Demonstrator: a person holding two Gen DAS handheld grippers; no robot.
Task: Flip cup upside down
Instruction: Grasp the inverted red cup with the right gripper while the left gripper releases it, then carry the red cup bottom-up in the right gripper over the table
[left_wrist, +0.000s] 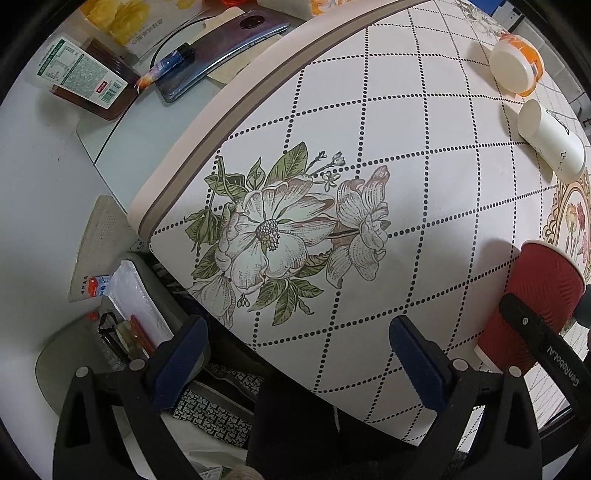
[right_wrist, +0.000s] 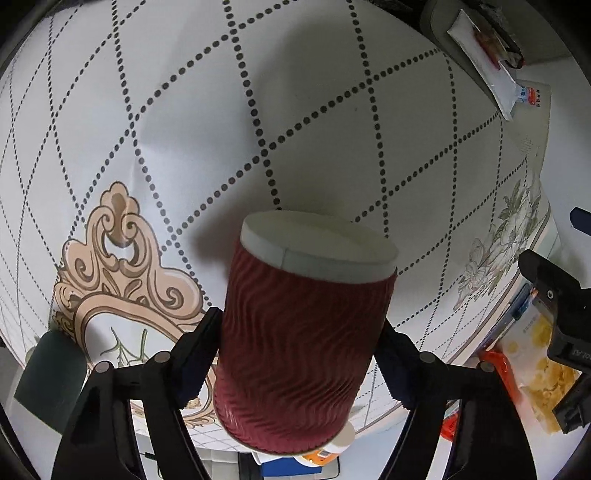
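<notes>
White dotted-grid floral tablecloth (left_wrist: 369, 110) spans both views. Above it, the red ribbed paper cup (right_wrist: 299, 339) is pinched between the right gripper (right_wrist: 299, 354) fingers, white base facing away. Beside the cup, the left gripper (left_wrist: 299, 354) is spread, holding nothing.

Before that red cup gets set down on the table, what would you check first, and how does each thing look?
1. Grip: right gripper shut on the red cup, one finger on each side. Ok.
2. Orientation: white closed base faces away from the gripper, toward the tablecloth; whether the cup is upside down relative to the table, cannot tell.
3. Landing spot: bare cloth beyond the cup. Ok.
4. Left gripper: open, empty, off to the side. Ok.
5. White cup and orange tub: lying far off. Ok.
</notes>
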